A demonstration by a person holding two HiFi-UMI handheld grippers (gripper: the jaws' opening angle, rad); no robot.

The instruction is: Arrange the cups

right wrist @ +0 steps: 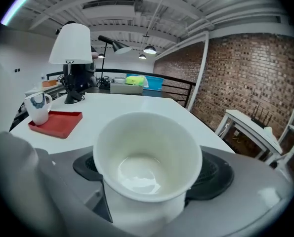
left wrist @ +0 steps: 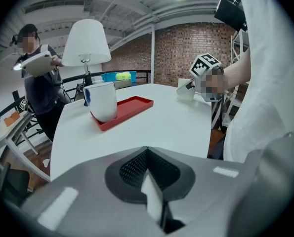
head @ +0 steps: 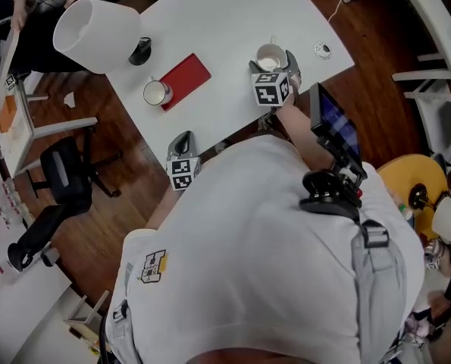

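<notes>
The empty white cup point(right wrist: 147, 154) stands on the white table point(head: 225, 21) between my right gripper's point(head: 273, 59) wide-spread jaws, well apart from the mug point(head: 158, 92) on the red tray point(head: 191, 76); my left gripper point(left wrist: 146, 149) is pressed together, empty.

The left gripper point(head: 183, 139) is clamped together, tilted downward; the right gripper point(head: 274, 58), ahead to its right, gapes wide.
</notes>
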